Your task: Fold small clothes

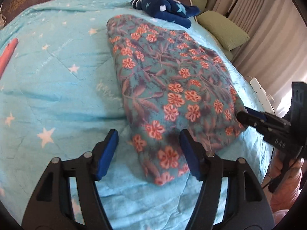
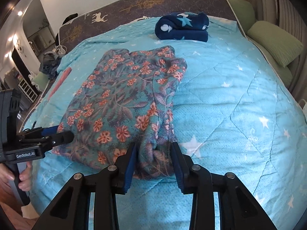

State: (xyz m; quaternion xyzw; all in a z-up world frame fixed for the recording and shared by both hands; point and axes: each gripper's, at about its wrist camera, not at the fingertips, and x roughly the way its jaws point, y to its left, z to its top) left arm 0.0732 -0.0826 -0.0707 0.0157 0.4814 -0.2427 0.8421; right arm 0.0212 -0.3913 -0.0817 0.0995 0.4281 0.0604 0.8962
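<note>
turquoise quilted bedspread (image 2: 239, 99), star-printed, stitched in diagonal lines, covers the bed; dark headboard (image 2: 153, 2) with pale deer and tree motifs behind it.

floral fleece garment (image 2: 119, 103), teal ground with coral flowers and mauve leaves, soft napped pile, lies partly folded mid-bed, roughly oblong, one long edge doubled into thick ridged layers.

navy star-print fleece (image 2: 182, 26), folded into a plump bundle, sits beyond the floral garment toward the headboard, well apart from it.

right gripper (image 2: 154, 161): black frame, blue ribbed pads, jaws partly closed and grasping a bunched fold at the garment's near corner; cloth fills the gap, touching both pads.

left gripper (image 1: 149, 154): jaws released, spread wide over the garment's near end; one pad above the cloth, the other above bare bedspread. contact cannot be told.

green textured pillows (image 2: 274, 44) beside the bed, past the navy bundle. pleated curtains (image 1: 268, 28) behind.
</note>
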